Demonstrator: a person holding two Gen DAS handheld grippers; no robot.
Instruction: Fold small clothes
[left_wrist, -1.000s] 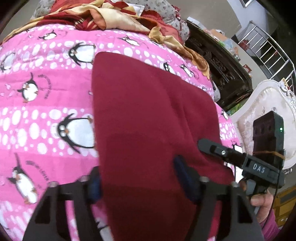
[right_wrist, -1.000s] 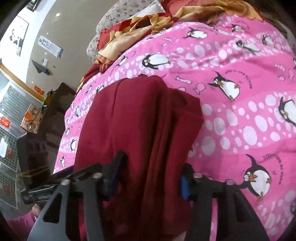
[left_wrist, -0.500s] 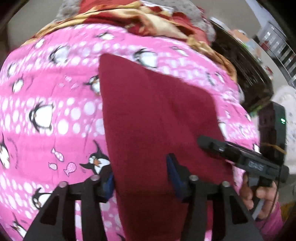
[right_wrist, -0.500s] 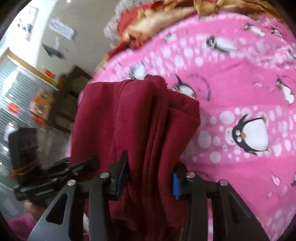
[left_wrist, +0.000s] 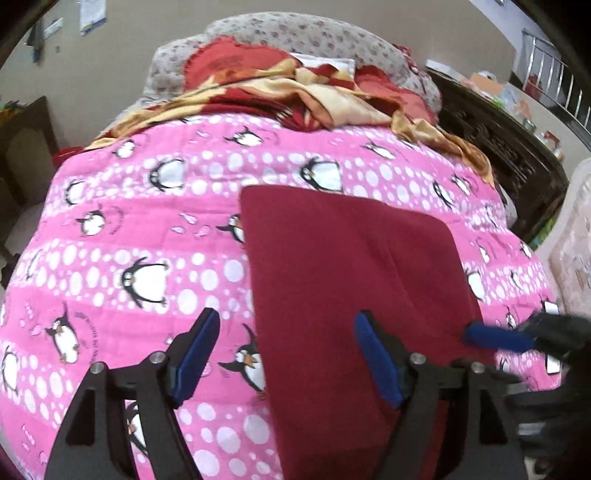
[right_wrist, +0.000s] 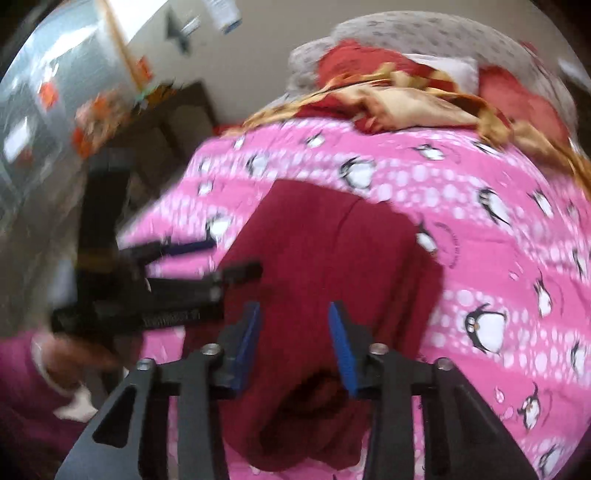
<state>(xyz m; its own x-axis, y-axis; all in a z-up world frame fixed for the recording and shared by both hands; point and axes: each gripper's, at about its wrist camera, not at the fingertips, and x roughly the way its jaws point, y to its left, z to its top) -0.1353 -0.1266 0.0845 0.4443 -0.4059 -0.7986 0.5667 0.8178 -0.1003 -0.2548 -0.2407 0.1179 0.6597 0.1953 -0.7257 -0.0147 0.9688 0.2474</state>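
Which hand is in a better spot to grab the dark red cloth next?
Probably the right gripper: its open blue pads straddle the bunched dark red cloth. The left gripper is open, mostly above the pink penguin blanket.

A bed (left_wrist: 546, 173) carries a pink penguin quilt (left_wrist: 147, 236); on it lie a dark red garment (left_wrist: 351, 277), seemingly folded, and a rumpled red-gold blanket (left_wrist: 314, 99).

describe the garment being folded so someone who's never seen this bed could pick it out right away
Start at the bed's pink penguin-print quilt, which covers most of the view. Lying flat on its near right part is the maroon garment, between the open left gripper and open right gripper. It is the only plain, dark red, unpatterned cloth; the red-and-gold blanket is crumpled by the headboard.
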